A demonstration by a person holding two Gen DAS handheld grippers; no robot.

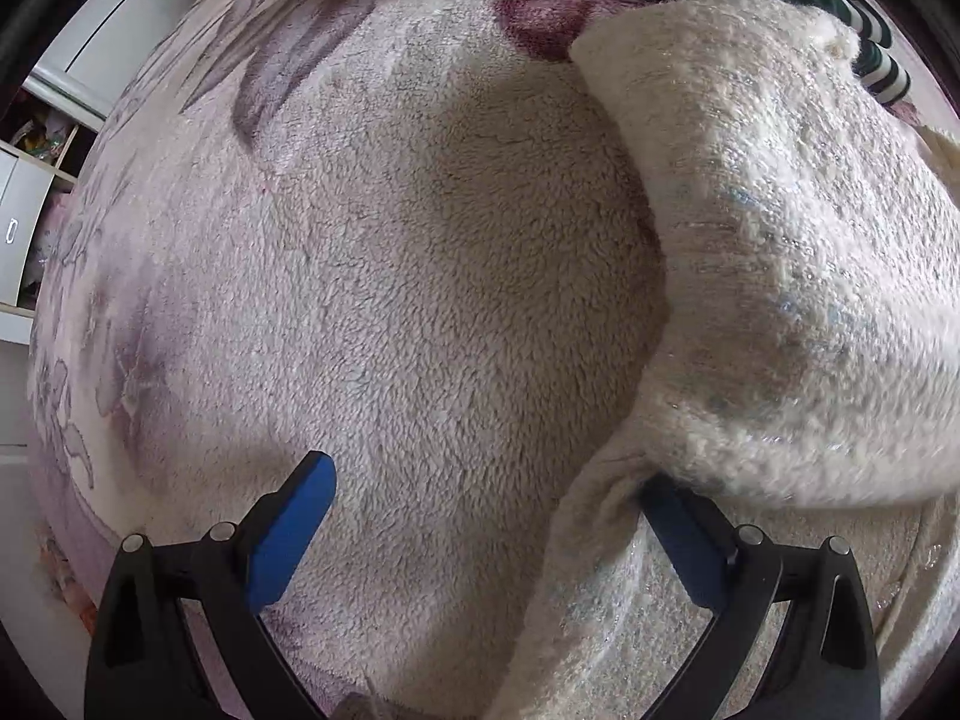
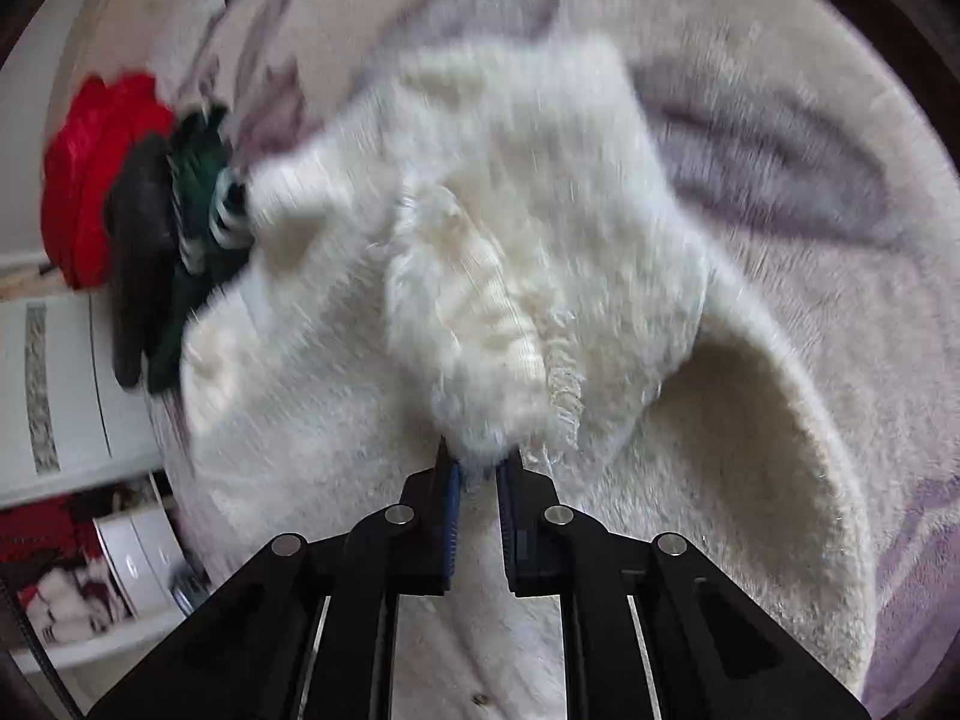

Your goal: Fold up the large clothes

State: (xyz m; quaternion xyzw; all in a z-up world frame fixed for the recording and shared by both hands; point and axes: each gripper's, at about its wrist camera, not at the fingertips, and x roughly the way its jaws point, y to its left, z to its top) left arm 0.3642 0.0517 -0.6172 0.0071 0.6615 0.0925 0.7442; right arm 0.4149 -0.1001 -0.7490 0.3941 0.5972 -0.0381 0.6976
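A cream fuzzy knit sweater lies crumpled on a pale plush blanket printed with purple flowers. My left gripper points down at the blanket with its blue pads wide apart and nothing between them. Its right-hand finger sits at the sweater's edge, tip tucked under a fold. In the right wrist view the sweater is blurred by motion. My right gripper is shut on a tuft of its ribbed cream fabric, which bunches up just ahead of the pads.
A pile of other clothes, red, dark grey and green with a striped cuff, lies past the sweater. White cabinets and drawers stand beyond the blanket's edge.
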